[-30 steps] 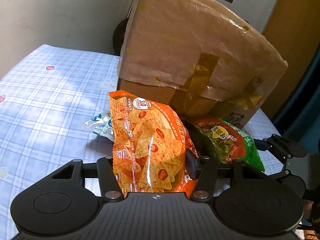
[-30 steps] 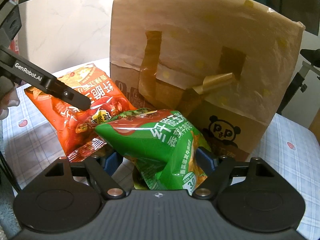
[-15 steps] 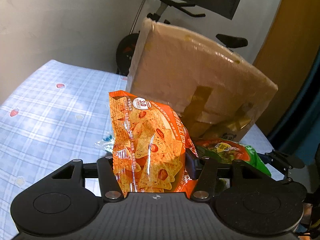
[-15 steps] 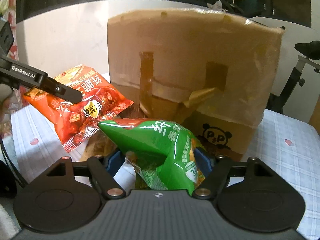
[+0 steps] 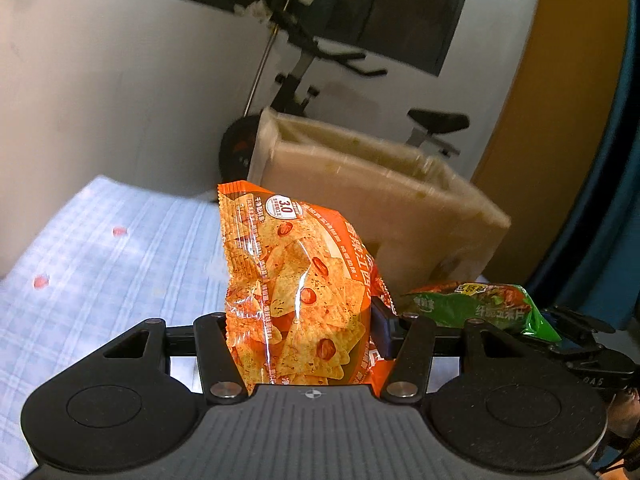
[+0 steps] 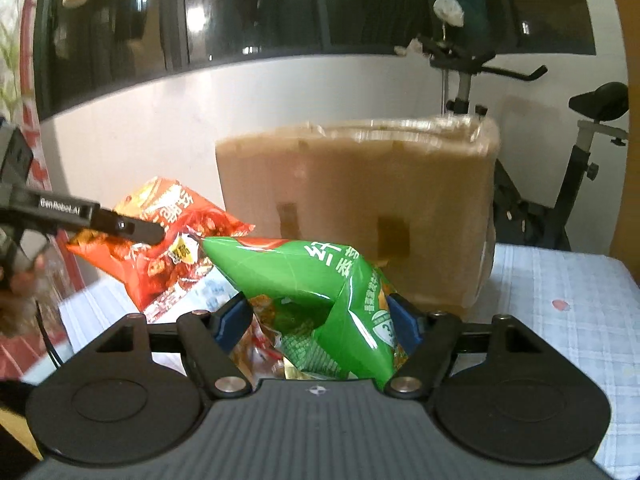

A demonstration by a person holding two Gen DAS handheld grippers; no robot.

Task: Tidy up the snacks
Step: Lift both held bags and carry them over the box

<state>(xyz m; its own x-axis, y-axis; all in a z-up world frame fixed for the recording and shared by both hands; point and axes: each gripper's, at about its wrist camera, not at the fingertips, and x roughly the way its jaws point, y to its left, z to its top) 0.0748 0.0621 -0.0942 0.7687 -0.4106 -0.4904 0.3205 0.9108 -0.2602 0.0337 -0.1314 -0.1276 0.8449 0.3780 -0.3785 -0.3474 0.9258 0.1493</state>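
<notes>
My left gripper (image 5: 300, 332) is shut on an orange chip bag (image 5: 296, 280) and holds it up in the air, in front of an open cardboard box (image 5: 380, 204). My right gripper (image 6: 320, 320) is shut on a green chip bag (image 6: 304, 280), also lifted, in front of the same box (image 6: 360, 208). In the right wrist view the orange bag (image 6: 168, 240) hangs to the left, with the left gripper's finger (image 6: 120, 226) on it. In the left wrist view the green bag (image 5: 480, 308) shows at the right. The box's top rim is about level with both bags.
The box stands on a table with a blue checked cloth (image 5: 100, 272). A small blue-white packet (image 6: 208, 292) lies on the cloth below the bags. An exercise bike (image 6: 580, 152) stands behind the box by the white wall. An orange door (image 5: 560, 120) is at the right.
Both grippers have risen with their bags. The box has dropped lower in both views and its open top now shows.
</notes>
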